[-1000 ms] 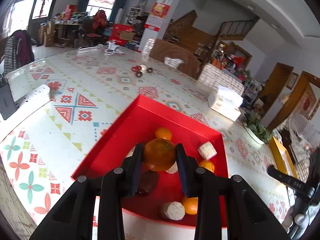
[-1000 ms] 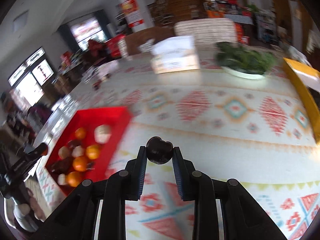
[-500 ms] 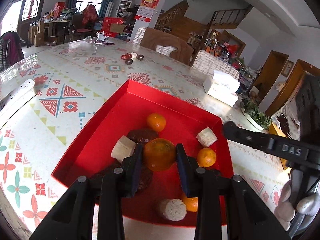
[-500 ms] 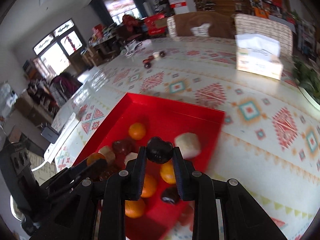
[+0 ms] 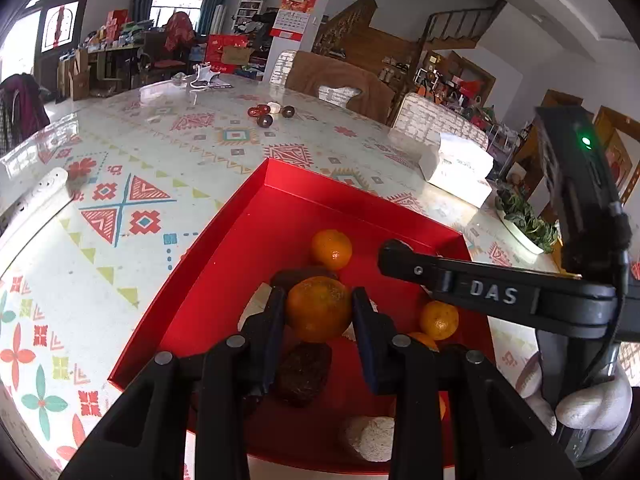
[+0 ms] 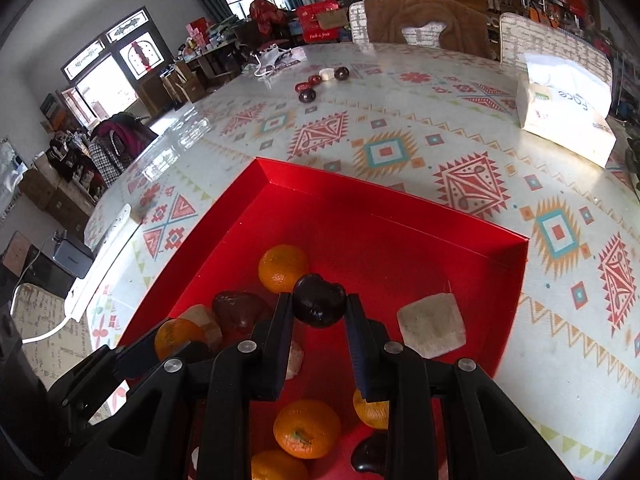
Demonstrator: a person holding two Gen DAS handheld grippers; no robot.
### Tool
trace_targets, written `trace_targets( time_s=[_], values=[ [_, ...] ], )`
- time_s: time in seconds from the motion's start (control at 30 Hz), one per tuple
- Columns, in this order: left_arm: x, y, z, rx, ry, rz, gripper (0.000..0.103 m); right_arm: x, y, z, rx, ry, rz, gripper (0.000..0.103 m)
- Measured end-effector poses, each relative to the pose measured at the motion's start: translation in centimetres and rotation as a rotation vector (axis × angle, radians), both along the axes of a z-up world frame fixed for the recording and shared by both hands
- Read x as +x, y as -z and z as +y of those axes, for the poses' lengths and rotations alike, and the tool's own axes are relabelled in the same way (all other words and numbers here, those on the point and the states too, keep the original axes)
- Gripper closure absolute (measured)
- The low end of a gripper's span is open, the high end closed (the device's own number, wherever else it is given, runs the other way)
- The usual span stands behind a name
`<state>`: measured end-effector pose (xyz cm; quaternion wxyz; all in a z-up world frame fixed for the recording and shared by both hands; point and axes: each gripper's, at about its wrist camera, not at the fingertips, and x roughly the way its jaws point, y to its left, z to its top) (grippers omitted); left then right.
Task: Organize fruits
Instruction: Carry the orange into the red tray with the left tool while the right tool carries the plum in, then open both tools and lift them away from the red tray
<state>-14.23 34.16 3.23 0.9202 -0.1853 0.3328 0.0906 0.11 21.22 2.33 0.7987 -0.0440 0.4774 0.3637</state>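
My left gripper (image 5: 319, 310) is shut on an orange mandarin (image 5: 319, 308) and hangs over the red tray (image 5: 224, 240). My right gripper (image 6: 319, 308) is shut on a dark brown fruit (image 6: 319, 300) above the same red tray (image 6: 400, 200). In the tray lie several mandarins (image 6: 282, 268), dark fruits (image 6: 238, 310) and pale cut chunks (image 6: 432, 326). The right gripper's arm (image 5: 492, 290) crosses the left wrist view at the right, and the left gripper's fingers (image 6: 132, 360) show at the lower left of the right wrist view.
The tray rests on a patterned tablecloth (image 5: 132, 208). A few small dark and red fruits (image 6: 308, 94) lie far across the table. A tissue box (image 6: 566, 116) stands at the right, a white power strip (image 5: 32, 204) at the left, a plate of greens (image 5: 524, 220) beyond the tray.
The right gripper swept left with its dark fruit from open tablecloth to above the tray. The left gripper sank slightly toward the tray with its mandarin.
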Motion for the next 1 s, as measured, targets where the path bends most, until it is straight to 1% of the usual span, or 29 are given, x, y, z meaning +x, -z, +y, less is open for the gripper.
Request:
trace_targets(
  time_s=[0.5, 0.63, 0.73, 0.8, 0.87, 1.0],
  values=[
    [0.4, 0.0, -0.2, 0.019, 0.012, 0.011, 0.071, 0.3, 0.7, 0.9, -0.024, -0.006, 0.006, 0.074],
    [0.4, 0.0, -0.3, 0.016, 0.013, 0.010, 0.069, 0.4, 0.8, 0.9, -0.023, -0.003, 0.004, 0.074],
    [0.4, 0.0, -0.3, 0.013, 0.015, 0.010, 0.063, 0.5, 0.9, 0.8, -0.021, 0.004, 0.008, 0.073],
    [0.5, 0.0, -0.4, 0.014, 0.015, 0.011, 0.055, 0.7, 0.9, 0.7, -0.013, 0.013, 0.015, 0.073],
    [0.5, 0.0, -0.4, 0.013, 0.016, 0.011, 0.050, 0.8, 0.8, 0.4, -0.001, 0.021, 0.026, 0.073],
    [0.5, -0.1, -0.4, 0.016, 0.016, 0.011, 0.047, 1.0, 0.8, 0.1, 0.026, 0.028, 0.054, 0.072]
  ],
)
